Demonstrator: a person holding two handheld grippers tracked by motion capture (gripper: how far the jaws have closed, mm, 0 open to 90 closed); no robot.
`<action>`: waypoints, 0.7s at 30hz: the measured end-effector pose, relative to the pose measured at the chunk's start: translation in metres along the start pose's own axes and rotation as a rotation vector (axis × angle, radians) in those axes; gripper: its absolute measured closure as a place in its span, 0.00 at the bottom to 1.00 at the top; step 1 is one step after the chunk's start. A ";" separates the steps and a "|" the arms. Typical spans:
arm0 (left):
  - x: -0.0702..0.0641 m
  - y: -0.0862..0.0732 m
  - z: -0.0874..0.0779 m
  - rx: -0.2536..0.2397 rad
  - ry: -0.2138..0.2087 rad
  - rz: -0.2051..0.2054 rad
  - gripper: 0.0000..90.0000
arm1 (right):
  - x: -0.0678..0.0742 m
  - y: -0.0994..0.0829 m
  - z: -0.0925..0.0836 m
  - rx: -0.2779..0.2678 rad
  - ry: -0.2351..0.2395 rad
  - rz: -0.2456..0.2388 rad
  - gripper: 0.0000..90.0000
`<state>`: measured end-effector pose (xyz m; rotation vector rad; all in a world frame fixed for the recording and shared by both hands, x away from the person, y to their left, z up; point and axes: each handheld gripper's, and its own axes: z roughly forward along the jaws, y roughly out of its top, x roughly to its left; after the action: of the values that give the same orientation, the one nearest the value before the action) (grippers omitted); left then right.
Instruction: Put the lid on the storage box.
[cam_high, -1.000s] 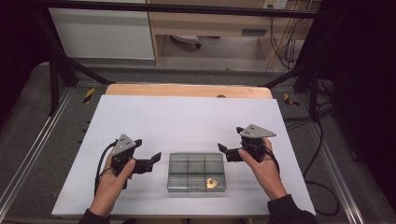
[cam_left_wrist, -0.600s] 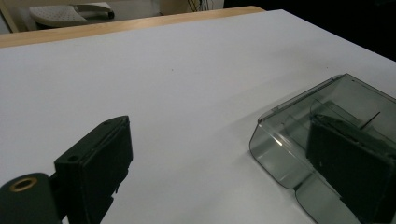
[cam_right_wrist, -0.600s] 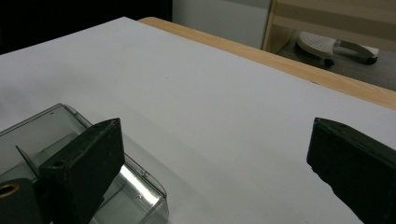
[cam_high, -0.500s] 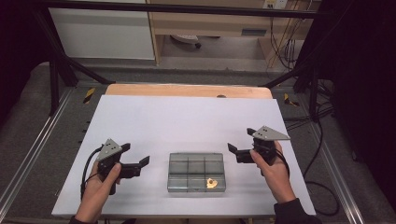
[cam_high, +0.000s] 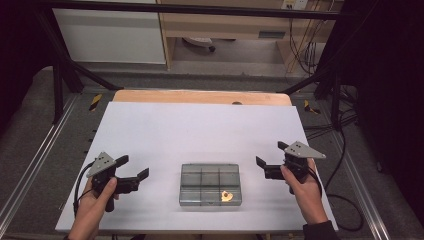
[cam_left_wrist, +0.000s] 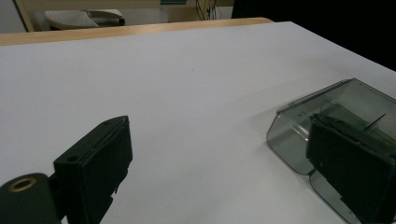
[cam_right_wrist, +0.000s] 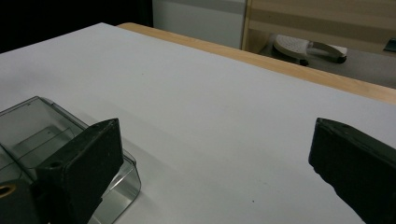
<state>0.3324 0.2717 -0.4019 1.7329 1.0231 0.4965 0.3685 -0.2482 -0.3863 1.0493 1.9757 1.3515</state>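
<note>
smoke-grey clear plastic, divided into six compartments under a closed lid, the shallow rectangular organiser box (cam_high: 210, 184) lies flat near the front edge of the white table top (cam_high: 200, 130), its long axis running side to side between the two hands. going left to right: the left gripper (cam_high: 133, 174) is held low over the table, jaws wide apart and holding nothing, fingertips pointing across toward the box's left short end; the box sits ahead of those fingertips and a little toward the person, near but apart, with bare table between. in the left gripper view the box's rounded corner (cam_left_wrist: 299, 135) lies just beyond the right-hand jaw, not between the two.

inside the box, a small orange-yellow piece (cam_high: 227, 196) rests in the front compartment on the right side, so it is nearer the right hand than the left.

the right gripper (cam_high: 270, 159) is also spread wide and empty, fingertips aimed back across at the box's right short end, which lies ahead of them and slightly nearer the person. its gap to the box looks a bit shorter than the left's. in the right gripper view the box's corner (cam_right_wrist: 32, 130) shows behind the left-hand jaw. i judge the coming move turns on both hands closing inward along the box's long axis.
</note>
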 end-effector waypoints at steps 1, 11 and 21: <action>0.002 -0.002 -0.001 0.001 0.005 -0.001 0.08 | 0.000 -0.001 -0.001 0.001 -0.004 0.006 0.04; 0.011 -0.015 -0.007 0.014 0.019 0.000 0.08 | -0.005 -0.023 -0.009 0.023 -0.028 0.031 0.04; 0.005 -0.026 0.004 0.062 0.005 0.034 0.09 | -0.007 -0.045 -0.013 0.061 -0.026 0.042 0.03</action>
<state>0.3279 0.2764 -0.4281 1.8072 1.0239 0.4952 0.3493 -0.2701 -0.4232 1.1368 1.9976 1.2995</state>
